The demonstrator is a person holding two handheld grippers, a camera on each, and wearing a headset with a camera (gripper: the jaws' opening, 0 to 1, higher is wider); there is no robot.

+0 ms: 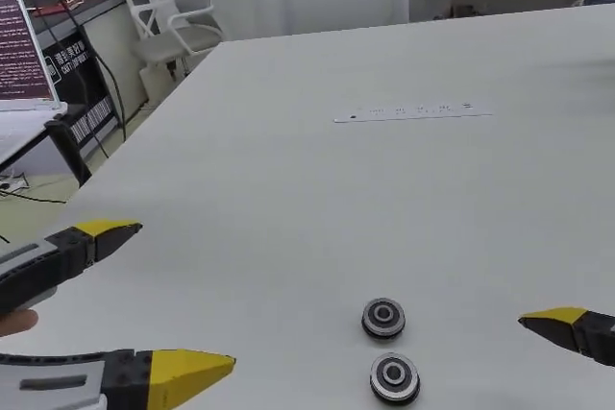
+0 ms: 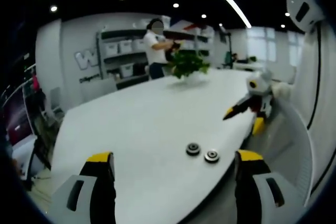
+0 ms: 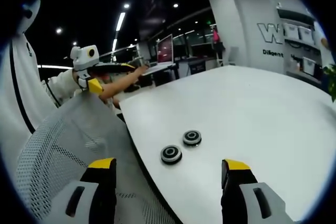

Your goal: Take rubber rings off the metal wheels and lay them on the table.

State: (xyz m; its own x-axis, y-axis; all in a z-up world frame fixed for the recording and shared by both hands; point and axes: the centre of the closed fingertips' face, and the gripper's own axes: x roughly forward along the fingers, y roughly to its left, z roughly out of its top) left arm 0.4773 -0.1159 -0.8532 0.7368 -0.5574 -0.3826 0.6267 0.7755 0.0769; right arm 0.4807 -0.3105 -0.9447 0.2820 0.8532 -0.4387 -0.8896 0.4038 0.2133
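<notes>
Head view: far wheel [image 1: 383, 318] and near wheel [image 1: 395, 377] just beside each other on white tabletop [image 1: 384, 189], by its near edge. Dark rubber rings [image 1: 374, 378] on both. Left gripper [image 1: 183, 296] at left, jaws wide apart, empty. Right gripper [image 3: 169, 164] at right, jaws apart, clear of wheels.

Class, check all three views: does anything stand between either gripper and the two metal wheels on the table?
Nothing visible does. Only bare table lies between the left gripper and the far wheel and near wheel, and likewise for the right gripper. Both grippers' jaws stand open.
</notes>
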